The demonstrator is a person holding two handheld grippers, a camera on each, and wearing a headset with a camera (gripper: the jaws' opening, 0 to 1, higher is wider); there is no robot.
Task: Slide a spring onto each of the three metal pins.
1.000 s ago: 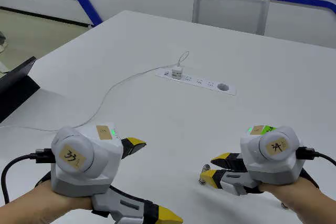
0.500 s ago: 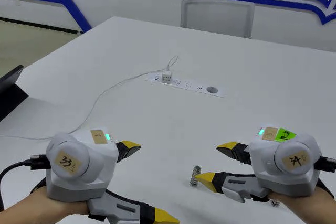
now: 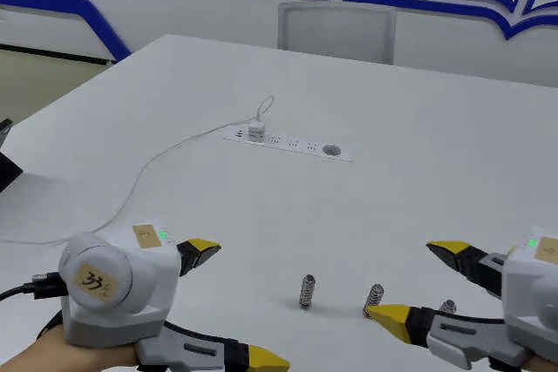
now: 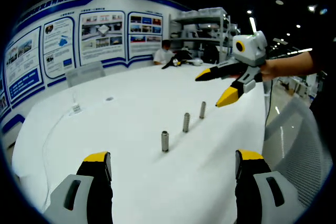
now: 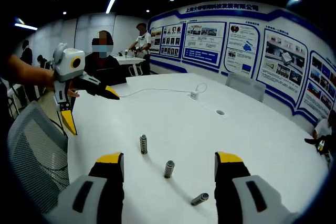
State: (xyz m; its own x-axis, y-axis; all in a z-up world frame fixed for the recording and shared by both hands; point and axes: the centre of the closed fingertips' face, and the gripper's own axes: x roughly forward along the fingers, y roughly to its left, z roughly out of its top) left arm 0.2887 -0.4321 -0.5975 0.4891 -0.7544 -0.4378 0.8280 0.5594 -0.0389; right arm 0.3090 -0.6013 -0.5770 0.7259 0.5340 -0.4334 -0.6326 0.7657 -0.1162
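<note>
Three small coiled metal springs stand in a short row on the white table [image 3: 392,154]: spring one [image 3: 307,291], spring two [image 3: 373,298], spring three [image 3: 447,307]. From the right gripper view the far one [image 5: 143,144] is upright, the middle one [image 5: 168,168] leans, and the nearest [image 5: 199,199] looks almost flat. My right gripper [image 3: 411,280] is open just right of the row, nothing between its jaws. My left gripper [image 3: 234,304] is open to the left of the springs, holding nothing. The left gripper view shows the row [image 4: 185,121] ahead and the right gripper [image 4: 212,87] beyond it.
A white power strip [image 3: 288,141] with a plugged charger [image 3: 255,131] and its cable lies mid-table. A grey chair [image 3: 336,32] stands at the far edge. A mesh chair [image 5: 31,150] is beside the table, and people stand in the background.
The head camera has tilted up. My right gripper has drawn back to the right and opened wider, uncovering all three springs. The left gripper has hardly moved.
</note>
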